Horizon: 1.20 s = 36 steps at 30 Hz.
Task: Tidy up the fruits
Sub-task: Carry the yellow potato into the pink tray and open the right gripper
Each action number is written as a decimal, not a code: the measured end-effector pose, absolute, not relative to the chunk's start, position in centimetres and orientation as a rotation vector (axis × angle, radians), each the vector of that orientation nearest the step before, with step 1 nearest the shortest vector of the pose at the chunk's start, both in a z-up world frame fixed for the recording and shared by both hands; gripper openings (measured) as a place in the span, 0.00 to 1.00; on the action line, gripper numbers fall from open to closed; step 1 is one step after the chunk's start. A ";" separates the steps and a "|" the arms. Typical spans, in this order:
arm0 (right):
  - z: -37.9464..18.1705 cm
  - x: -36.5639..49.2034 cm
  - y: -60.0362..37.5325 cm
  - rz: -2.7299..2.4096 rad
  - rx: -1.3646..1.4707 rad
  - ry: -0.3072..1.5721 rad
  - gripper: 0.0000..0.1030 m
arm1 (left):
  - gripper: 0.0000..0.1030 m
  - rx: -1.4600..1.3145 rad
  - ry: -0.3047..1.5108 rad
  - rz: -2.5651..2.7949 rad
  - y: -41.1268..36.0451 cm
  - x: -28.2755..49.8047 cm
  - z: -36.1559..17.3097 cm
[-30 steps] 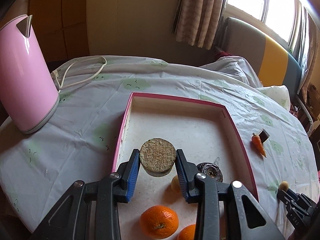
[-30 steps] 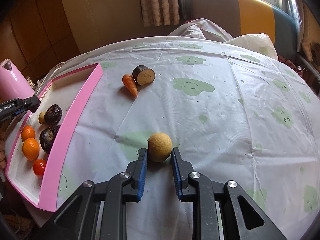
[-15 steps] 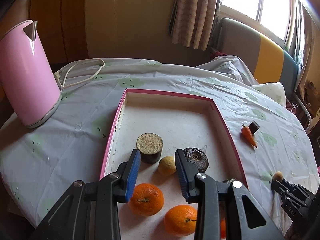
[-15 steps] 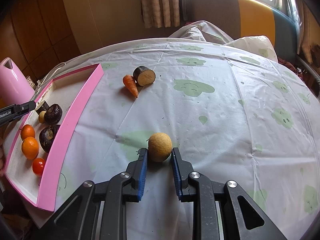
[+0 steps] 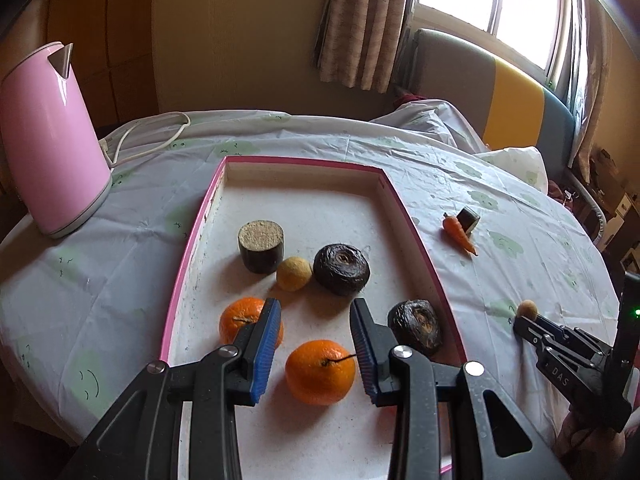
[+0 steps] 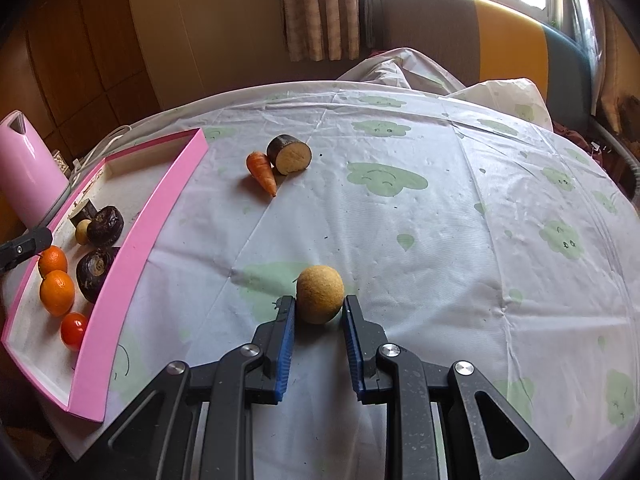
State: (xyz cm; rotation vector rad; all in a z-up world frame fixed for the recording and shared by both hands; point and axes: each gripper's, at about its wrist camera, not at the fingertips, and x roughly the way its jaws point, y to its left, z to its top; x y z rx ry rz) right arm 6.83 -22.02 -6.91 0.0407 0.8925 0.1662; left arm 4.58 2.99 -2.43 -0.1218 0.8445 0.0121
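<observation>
Both jaws: left gripper (image 5: 314,334) spread above pink tray (image 5: 412,220); right gripper (image 6: 319,322) pinching round fruit (image 6: 320,294).

Each hand-held gripper is matte black plastic with angular, open-framed arms, round silver screws at the pivots and ribbed blue pads lining its fingers: the left hand-held gripper (image 5: 314,312), the right hand-held gripper (image 6: 319,307). From the left wrist camera, the right one's side carries white "DAS" lettering and a small green light.
</observation>
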 end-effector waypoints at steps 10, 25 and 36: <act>-6.9 6.7 -22.0 0.163 0.032 0.888 0.23 | 0.35 -0.107 0.845 -0.008 2.3 3.6 -2.5; -6.1 6.9 -21.0 0.187 0.043 0.917 0.23 | 0.35 -0.129 0.820 0.015 3.6 3.0 -2.4; -2.4 6.7 -14.0 0.456 0.033 0.872 0.23 | 0.35 -0.168 0.798 0.077 6.0 2.8 -2.3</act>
